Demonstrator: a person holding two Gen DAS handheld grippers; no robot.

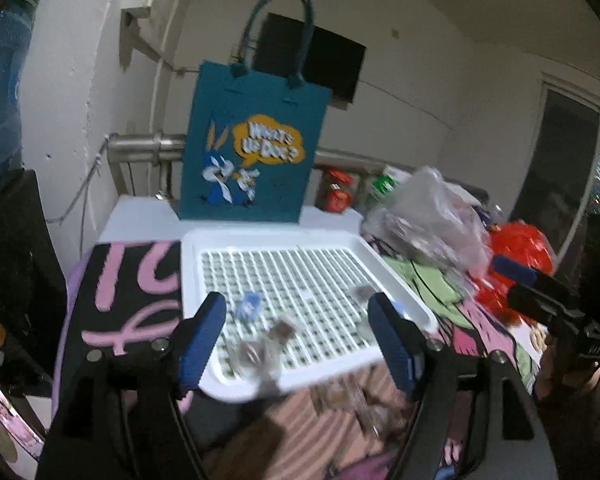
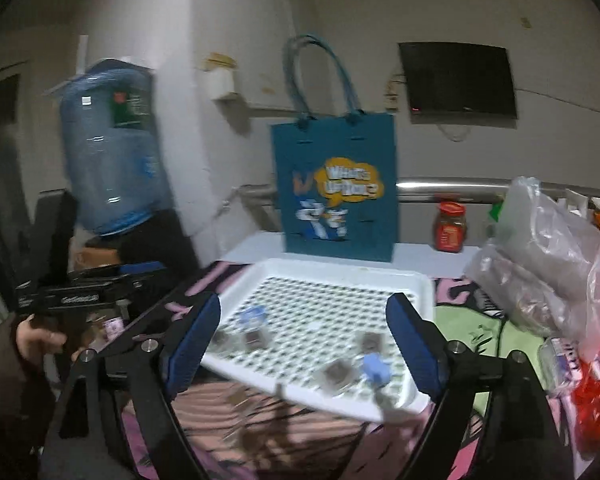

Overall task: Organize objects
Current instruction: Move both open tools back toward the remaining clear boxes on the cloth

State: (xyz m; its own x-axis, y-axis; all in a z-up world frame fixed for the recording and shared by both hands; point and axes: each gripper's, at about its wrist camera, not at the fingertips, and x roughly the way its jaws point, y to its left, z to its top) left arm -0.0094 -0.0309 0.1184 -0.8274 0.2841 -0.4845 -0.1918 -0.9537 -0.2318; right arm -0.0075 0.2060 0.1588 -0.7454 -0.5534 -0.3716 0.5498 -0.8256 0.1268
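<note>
I have a gripper in each hand, and both are empty. My left gripper has its fingers wide apart, and so does my right gripper. Both hang over the near edge of the white tray, which sits on a bed cover with pink letters. Some small packets already lie in the tray. There is a blue one on the left, a brown one just beside it, another brown one more to the right, and a second blue one near the right corner. A few more small packets lie on the striped cloth just in front of the tray, near me. The pictures are blurry, so I cannot tell what is inside the packets. Far behind the tray stands a blue bag with a rabbit on it, and on the right sits a clear plastic bag full of stuff. I think I am in the middle of sorting, between picks. Next I think I should go down to one loose packet on the cloth, put my fingers on both sides of it, and squeeze gently, because it looks thin and flat.
</note>
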